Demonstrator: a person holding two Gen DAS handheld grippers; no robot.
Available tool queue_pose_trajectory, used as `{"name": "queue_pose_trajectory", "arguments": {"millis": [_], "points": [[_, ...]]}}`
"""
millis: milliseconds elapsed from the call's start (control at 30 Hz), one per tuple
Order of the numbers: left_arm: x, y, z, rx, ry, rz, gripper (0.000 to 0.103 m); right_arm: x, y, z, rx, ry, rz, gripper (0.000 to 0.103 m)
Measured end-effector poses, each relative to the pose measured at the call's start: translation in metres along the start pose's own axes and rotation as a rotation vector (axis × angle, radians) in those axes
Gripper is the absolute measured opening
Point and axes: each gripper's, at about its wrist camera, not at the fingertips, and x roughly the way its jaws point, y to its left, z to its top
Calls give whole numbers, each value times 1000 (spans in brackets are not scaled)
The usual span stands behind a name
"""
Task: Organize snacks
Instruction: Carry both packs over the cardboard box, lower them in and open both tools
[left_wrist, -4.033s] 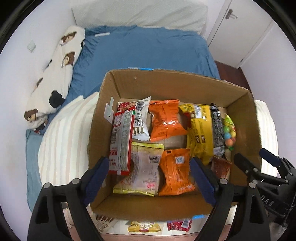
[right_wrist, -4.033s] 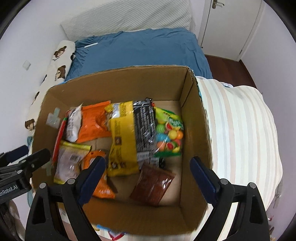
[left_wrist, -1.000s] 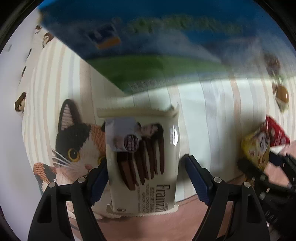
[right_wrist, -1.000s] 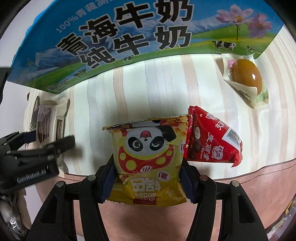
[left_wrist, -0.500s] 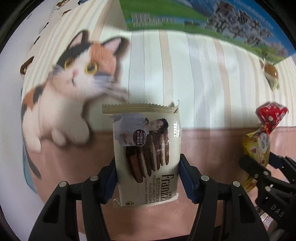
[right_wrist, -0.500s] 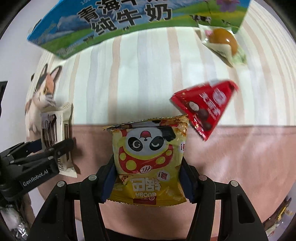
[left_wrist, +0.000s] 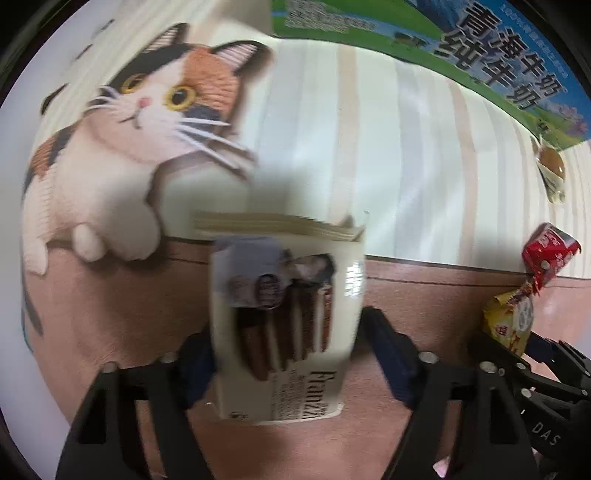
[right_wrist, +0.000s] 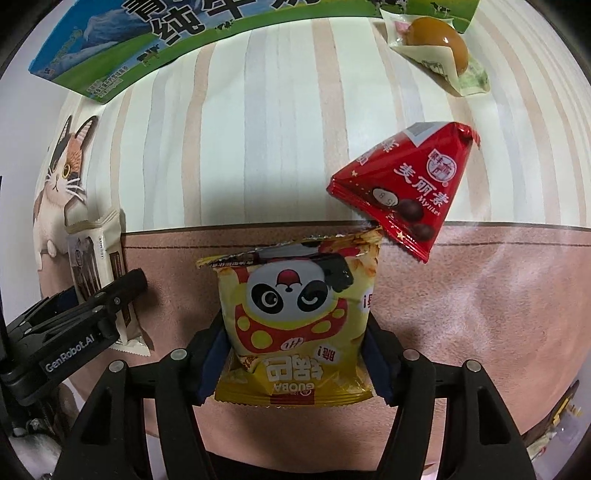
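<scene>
My left gripper (left_wrist: 291, 354) is shut on a cream Franzzi biscuit pack (left_wrist: 284, 314) and holds it above the blanket; the pack also shows in the right wrist view (right_wrist: 98, 273). My right gripper (right_wrist: 295, 358) is shut on a yellow panda snack bag (right_wrist: 295, 317). A red triangular chocolate pack (right_wrist: 410, 192) touches the yellow bag's top right corner and is tilted. The yellow bag (left_wrist: 508, 325) and red pack (left_wrist: 546, 254) show at the right of the left wrist view.
A wrapped brown egg (right_wrist: 439, 40) lies on the striped blanket (right_wrist: 258, 129) at the upper right. The blue-green milk carton wall (right_wrist: 129, 44) runs along the top. A printed cat (left_wrist: 122, 122) is on the blanket at left.
Both grippers have lifted and pulled back a little with their packs. The red triangular pack has swung up beside the yellow bag. Four seconds ago both grippers were open over the box.
</scene>
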Motion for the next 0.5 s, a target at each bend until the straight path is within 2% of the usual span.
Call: {"name": "queue_pose_trajectory", "arguments": {"millis": [100,133,233,267,300,367,500], "points": [[7,-2,4,17,24,14,85,-4,2,-4,12,2,4,68],[4,-10,4,8,22,12,85,7,-1,-9,18,2,7,68],[4,-9,6,-10,9,10,85,8,-6,-8,48,1,19,68],[4,-8,7,-12,0,13,82,10,-9,-7,54,1,20,68],[0,-7,5,-10,-12,29,73,10,-10,-6,61,1,19,68],[-8,-8,0,-8,-31,53,59,12,-14,-6,73,-3,23,68],[-15,-9,-3,2,-48,63,56,9,-22,-7,107,-24,38,64]]}}
